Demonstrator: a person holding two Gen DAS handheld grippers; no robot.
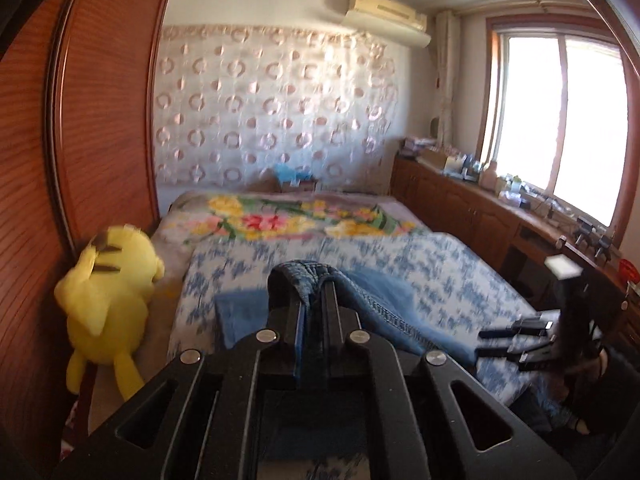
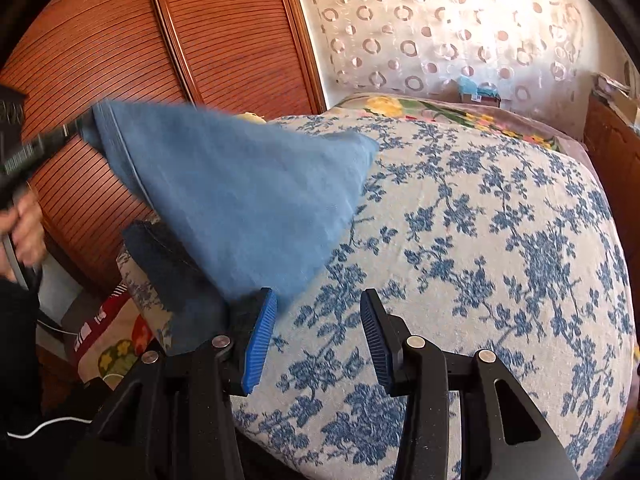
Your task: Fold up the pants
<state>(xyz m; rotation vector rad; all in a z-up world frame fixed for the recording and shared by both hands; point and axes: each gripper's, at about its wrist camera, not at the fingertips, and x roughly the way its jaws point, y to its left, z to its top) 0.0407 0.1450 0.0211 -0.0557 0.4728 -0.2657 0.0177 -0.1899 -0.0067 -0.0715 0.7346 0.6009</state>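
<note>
The left gripper (image 1: 314, 292) is closed tight on a bunched edge of the blue pants (image 2: 240, 200) and holds it lifted above the flowered bed cover (image 2: 480, 240). The right gripper (image 2: 318, 338) stands half open with nothing between its pads; the pants hang just beside its left finger.

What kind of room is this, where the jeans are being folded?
Most likely a home bedroom. A bed with a blue-flowered cover fills the room, a wooden wardrobe stands beside it, a yellow plush toy leans against the wardrobe, and an air conditioner hangs near the window.
</note>
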